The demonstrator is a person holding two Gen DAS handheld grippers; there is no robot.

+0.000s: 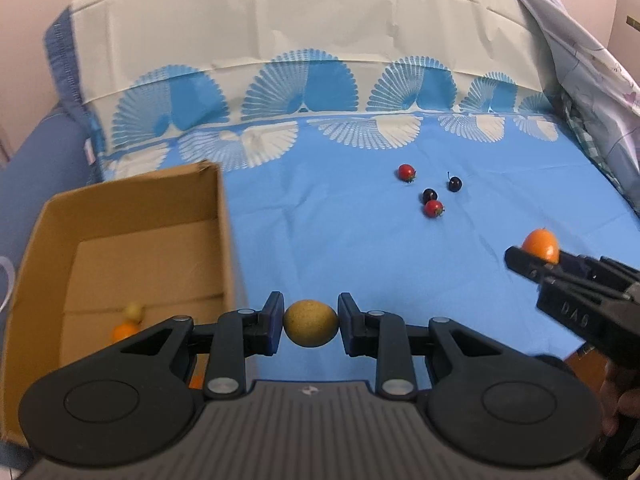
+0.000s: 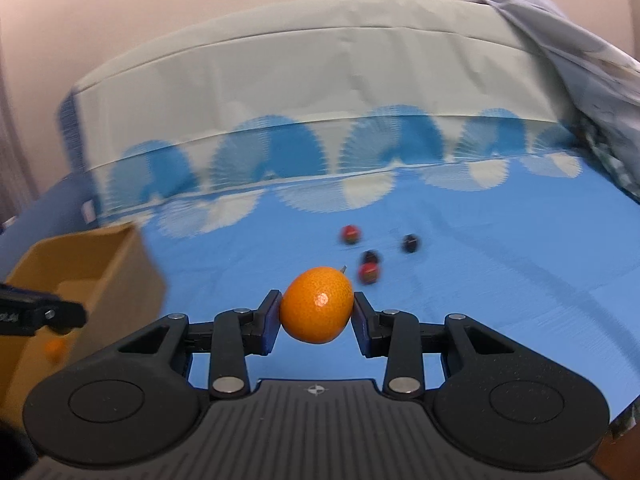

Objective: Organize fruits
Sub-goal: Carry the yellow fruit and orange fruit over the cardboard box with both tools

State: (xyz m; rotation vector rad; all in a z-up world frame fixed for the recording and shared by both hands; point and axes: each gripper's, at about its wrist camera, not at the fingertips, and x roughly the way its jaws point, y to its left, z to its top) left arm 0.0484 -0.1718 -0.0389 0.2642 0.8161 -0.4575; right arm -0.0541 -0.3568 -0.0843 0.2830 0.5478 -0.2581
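I have the left claw (image 1: 311,325) clamped on a round, speckled yellow-brown fruit (image 1: 311,323), held just right of the open brown cardboard box (image 1: 120,216), which sits on the blue cloth with white fan prints (image 1: 328,240). Inside the box lie a small pale yellow fruit (image 1: 133,311) and a small orange fruit (image 1: 125,331), close together. My right claw (image 2: 317,309) grips a glossy orange kumquat (image 2: 317,305) above the cloth. Farther out on the cloth sit two red cherry tomatoes (image 1: 407,172) (image 1: 433,208) and two dark round berries (image 1: 430,195) (image 1: 455,183), grouped near each other.
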